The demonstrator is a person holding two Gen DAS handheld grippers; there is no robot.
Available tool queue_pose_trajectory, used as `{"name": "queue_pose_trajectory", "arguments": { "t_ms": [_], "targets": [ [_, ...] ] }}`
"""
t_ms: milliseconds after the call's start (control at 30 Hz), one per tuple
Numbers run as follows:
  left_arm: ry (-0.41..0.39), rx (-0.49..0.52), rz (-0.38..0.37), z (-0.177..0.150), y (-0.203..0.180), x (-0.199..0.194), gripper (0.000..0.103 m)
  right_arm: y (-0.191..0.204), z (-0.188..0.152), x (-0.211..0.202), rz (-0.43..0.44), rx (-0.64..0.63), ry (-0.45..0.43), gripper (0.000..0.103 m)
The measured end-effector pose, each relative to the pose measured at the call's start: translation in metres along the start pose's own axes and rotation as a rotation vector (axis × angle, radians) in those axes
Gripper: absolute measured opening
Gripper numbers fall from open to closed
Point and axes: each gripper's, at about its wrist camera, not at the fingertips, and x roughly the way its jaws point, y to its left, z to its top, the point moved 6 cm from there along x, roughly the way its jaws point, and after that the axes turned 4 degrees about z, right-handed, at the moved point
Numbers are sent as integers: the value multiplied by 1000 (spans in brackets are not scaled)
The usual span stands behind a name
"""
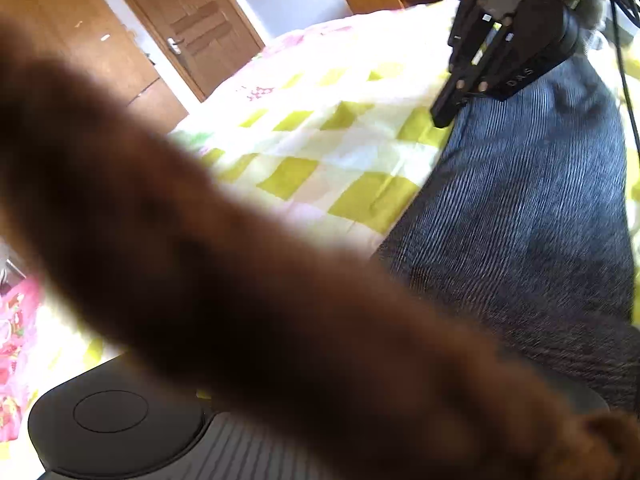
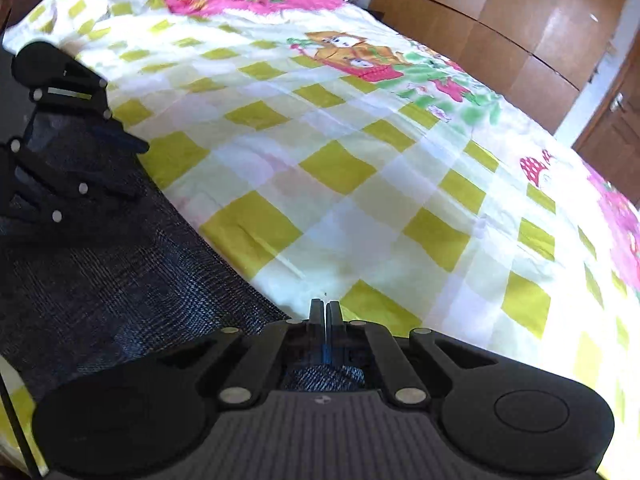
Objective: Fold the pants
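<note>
While the dark blue pants [image 2: 104, 272] lie on the bed, on its yellow & white checked quilt [image 2: 360, 184], both grippers are down at the cloth. From the right wrist cam the pants fill the 9 o'clock side and run down to 6 o'clock, where some blue cloth bunches up under the right gripper [image 2: 325, 312]. Its fingers are pressed together w/ a thin bit of blue cloth between them, so they are pinching the pants. The left gripper [image 2: 132, 168] shows at 9 o'clock in that view, its black fingers lying on the pants edge; can't tell if they are pinching.

From the left wrist cam a big brown blurry thing [image 1: 224, 264] sits right at the lens and hides most of the view, incl. the left fingers, so their state can't be told here either. Pants [image 1: 528, 208] show at 3 o'clock, ribbed and dark. The right gripper [image 1: 452, 108] is at 1 o'clock, tips touching the pants edge by the quilt [image 1: 320, 140]. A wood door [image 1: 192, 28] is at 11 o'clock, a wardrobe [image 2: 500, 12] at 1 o'clock in the right view.
</note>
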Motion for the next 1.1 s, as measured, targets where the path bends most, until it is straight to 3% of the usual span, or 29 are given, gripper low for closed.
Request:
{"name": "queue_pose_trajectory", "arguments": {
  "t_ms": [133, 200, 233, 267, 367, 433, 567, 767, 967, 1100],
  "targets": [
    [-69, -24, -29, 15, -14, -28, 35, -14, -31, -46, -42, 250, -58, 23],
    [-87, -29, -88, 22, -31, -35, 35, -17, -54, -70, -66, 383, -71, 29],
    [-92, -26, -115, 25, -41, -36, 35, -18, -69, -83, -84, 458, -74, 37],
    [-89, -22, -145, 26, -52, -34, 35, -18, -83, -94, -97, 520, -75, 45],
    [-37, -5, -213, 24, -82, -17, 36, -21, -121, -113, -156, 645, -64, 54],
    [-33, 9, -206, 23, -94, -7, 35, -27, -141, -114, -193, 742, -52, 55],
    [-45, -35, -188, 40, -94, -3, 35, -46, -175, -119, -241, 1019, -127, 55],
    [-59, -51, -176, 58, -105, 10, 35, -79, -201, -129, -431, 1181, -217, 55],
    [-62, -64, -188, 72, -114, 19, 36, -112, -218, -122, -447, 1344, -362, 56],
    [-42, -81, -196, 71, -113, 22, 37, -123, -224, -118, -413, 1452, -485, 57]
  ]
}}
